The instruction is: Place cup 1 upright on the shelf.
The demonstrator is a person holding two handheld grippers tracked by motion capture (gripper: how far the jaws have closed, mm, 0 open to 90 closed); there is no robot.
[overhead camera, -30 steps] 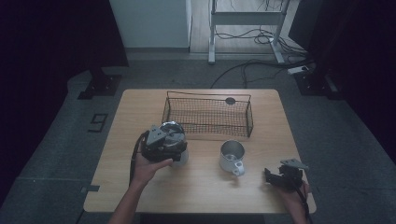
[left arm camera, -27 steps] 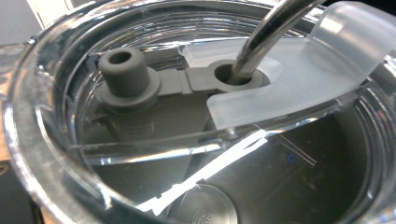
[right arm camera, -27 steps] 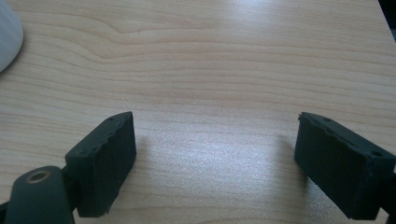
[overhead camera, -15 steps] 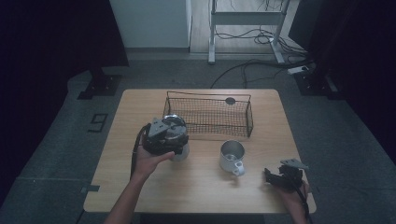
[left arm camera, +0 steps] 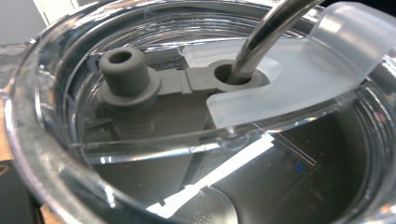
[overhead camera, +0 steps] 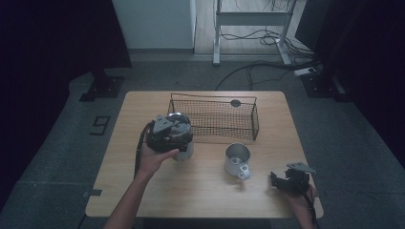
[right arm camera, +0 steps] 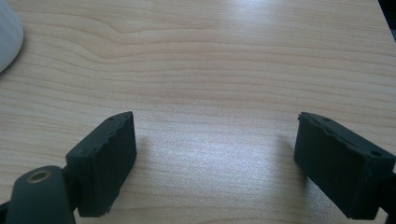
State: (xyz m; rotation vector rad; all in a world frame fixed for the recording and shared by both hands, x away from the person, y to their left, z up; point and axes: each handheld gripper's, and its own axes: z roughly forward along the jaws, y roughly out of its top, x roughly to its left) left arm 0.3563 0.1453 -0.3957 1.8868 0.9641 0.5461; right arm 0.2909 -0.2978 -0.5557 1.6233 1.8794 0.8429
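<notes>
My left gripper (overhead camera: 170,135) hangs over a clear-lidded tumbler (overhead camera: 185,151) at the table's left middle, held by a hand from below. Its jaws are hidden, so their stand cannot be read. The left gripper view looks straight down onto the transparent lid (left arm camera: 299,79), with a grey rubber plug (left arm camera: 123,70) and a metal straw (left arm camera: 261,37) passing through a hole. My right gripper (overhead camera: 279,180) rests low at the table's front right corner. In the right gripper view the gripper (right arm camera: 215,130) stands open over bare wood.
A black wire basket (overhead camera: 215,119) stands at the back middle of the wooden table (overhead camera: 143,200), with a dark round disc (overhead camera: 235,102) at its far rim. A metal mug (overhead camera: 237,160) with a white handle sits between the grippers; its pale side (right arm camera: 7,37) edges the right gripper view.
My left gripper has shifted a little away from the person and upward over the tumbler. The right gripper has stayed where it was.
</notes>
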